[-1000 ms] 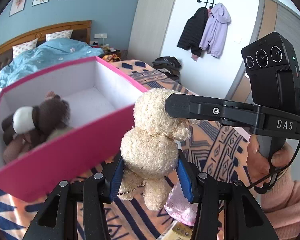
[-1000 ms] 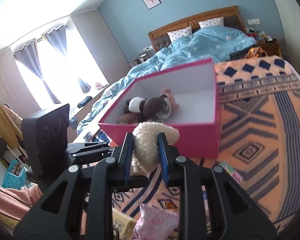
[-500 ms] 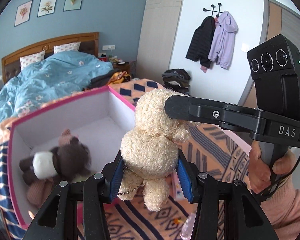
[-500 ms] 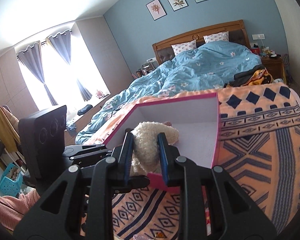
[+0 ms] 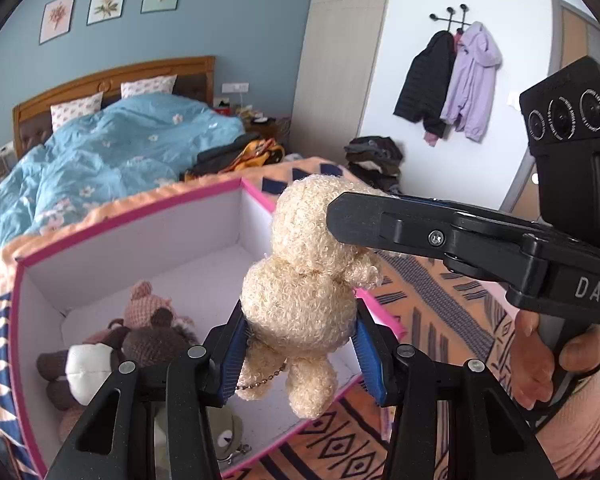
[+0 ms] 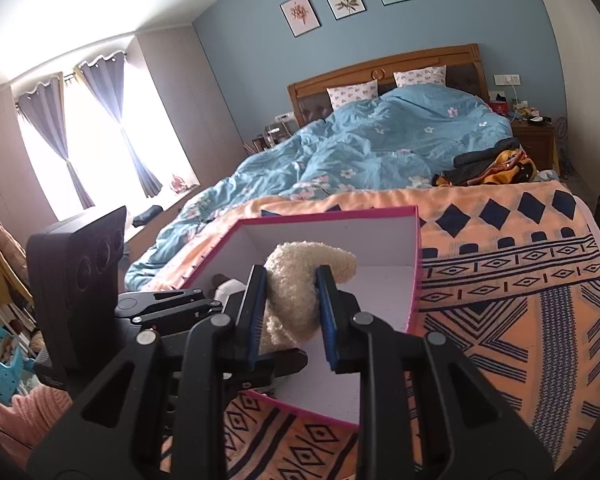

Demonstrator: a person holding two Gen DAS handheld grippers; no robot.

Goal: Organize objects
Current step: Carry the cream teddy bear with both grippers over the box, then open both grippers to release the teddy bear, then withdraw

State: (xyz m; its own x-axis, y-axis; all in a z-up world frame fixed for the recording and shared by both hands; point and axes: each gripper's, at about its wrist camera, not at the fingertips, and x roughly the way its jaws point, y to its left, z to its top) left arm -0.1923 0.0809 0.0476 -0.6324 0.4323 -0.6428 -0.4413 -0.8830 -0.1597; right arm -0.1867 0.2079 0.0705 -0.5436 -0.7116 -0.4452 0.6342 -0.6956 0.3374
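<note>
A cream curly plush bear hangs over the open pink box. My left gripper is shut on its body, blue pads against both sides. My right gripper is shut on the bear's head; in the left wrist view its black finger crosses in from the right. The box's white inside lies under the bear. A brown and white plush and a pink knitted toy lie in the box's near left corner. A small chain dangles from the bear's bottom.
The box rests on an orange and navy patterned blanket on the bed. A rumpled blue duvet and a pile of clothes lie beyond it. Coats hang on the far wall. A person's hand grips the right handle.
Both grippers carried the bear forward and a little up. The box has slid from ahead of the bear to underneath it, so its inside now shows below the bear.
</note>
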